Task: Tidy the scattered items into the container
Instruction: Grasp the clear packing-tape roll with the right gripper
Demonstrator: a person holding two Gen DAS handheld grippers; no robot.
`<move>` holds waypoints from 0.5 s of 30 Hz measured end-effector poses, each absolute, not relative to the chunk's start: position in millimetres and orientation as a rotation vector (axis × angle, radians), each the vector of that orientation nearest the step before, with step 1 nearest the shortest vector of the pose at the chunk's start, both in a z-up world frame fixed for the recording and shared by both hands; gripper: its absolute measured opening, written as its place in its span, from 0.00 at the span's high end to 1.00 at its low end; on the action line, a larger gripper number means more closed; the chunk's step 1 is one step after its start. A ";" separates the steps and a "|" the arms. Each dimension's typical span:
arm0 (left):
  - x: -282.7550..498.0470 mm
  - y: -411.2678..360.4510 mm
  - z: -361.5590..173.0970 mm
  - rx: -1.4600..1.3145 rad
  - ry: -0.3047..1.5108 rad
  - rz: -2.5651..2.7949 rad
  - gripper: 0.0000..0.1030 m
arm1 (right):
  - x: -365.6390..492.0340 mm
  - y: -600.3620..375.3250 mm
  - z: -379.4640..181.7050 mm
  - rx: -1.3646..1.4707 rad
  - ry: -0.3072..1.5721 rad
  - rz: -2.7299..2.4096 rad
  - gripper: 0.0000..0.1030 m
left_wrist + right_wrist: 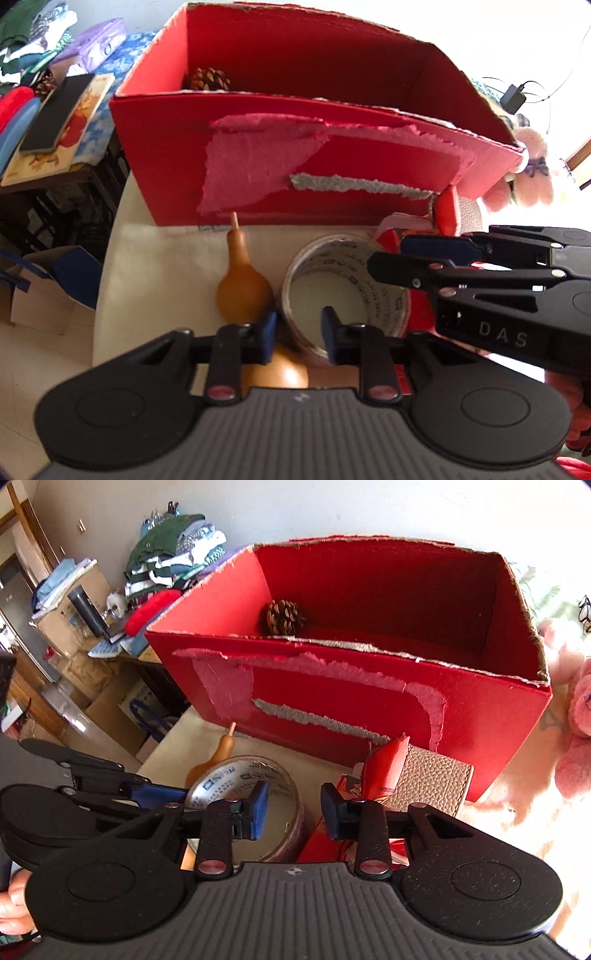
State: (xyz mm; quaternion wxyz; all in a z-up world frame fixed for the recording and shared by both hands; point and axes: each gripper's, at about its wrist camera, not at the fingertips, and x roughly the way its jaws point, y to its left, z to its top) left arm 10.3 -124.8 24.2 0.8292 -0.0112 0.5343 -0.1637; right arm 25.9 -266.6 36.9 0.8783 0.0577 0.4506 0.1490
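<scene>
A red cardboard box (177, 155) (480, 731) stands open-topped at the back of the cream table, with a pinecone (208, 79) (284, 618) inside. In front of it lie a tan gourd (243, 288) (221, 747) and a roll of clear tape (384, 295) (236, 771). My left gripper (299, 326) is open, one finger outside the roll's near wall by the gourd, the other inside the ring. My right gripper (293, 805) (410, 256) is open astride the roll's right wall. A red packet (388, 764) and a beige leather wallet (432, 779) lie right of the roll.
A pink plush toy (580, 716) (532, 166) sits right of the box. At the left a side table holds books and a black phone (55, 114) and folded clothes (166, 554). Cardboard boxes (44, 288) stand on the floor below. A hand (14, 904) holds the left gripper.
</scene>
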 end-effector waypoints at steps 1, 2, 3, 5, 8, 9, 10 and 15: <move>10.9 -124.5 23.4 -0.020 1.135 -0.345 0.82 | 26.8 -265.6 35.0 0.123 0.946 0.307 0.70; 11.5 -124.3 22.9 -0.019 1.136 -0.345 0.82 | 26.6 -264.8 35.1 0.126 0.942 0.305 0.71; 12.1 -123.4 22.5 -0.023 1.136 -0.350 0.82 | 27.3 -263.8 35.0 0.129 0.947 0.306 0.72; 12.8 -122.1 21.8 -0.027 1.138 -0.357 0.83 | 28.2 -261.8 32.7 0.135 0.964 0.304 0.79; 13.1 -121.2 22.7 -0.024 1.142 -0.368 0.86 | 26.0 -257.7 33.7 0.096 0.968 0.277 0.92; 12.9 -121.4 23.0 -0.018 1.141 -0.370 0.87 | 24.9 -258.2 35.5 0.104 0.966 0.278 0.91; 12.6 -121.4 23.5 -0.009 1.140 -0.369 0.89 | 23.8 -259.4 37.6 0.119 0.962 0.277 0.91; 11.2 -115.4 35.8 -0.023 1.111 -0.397 0.89 | 16.4 -264.0 50.9 0.160 0.940 0.255 0.91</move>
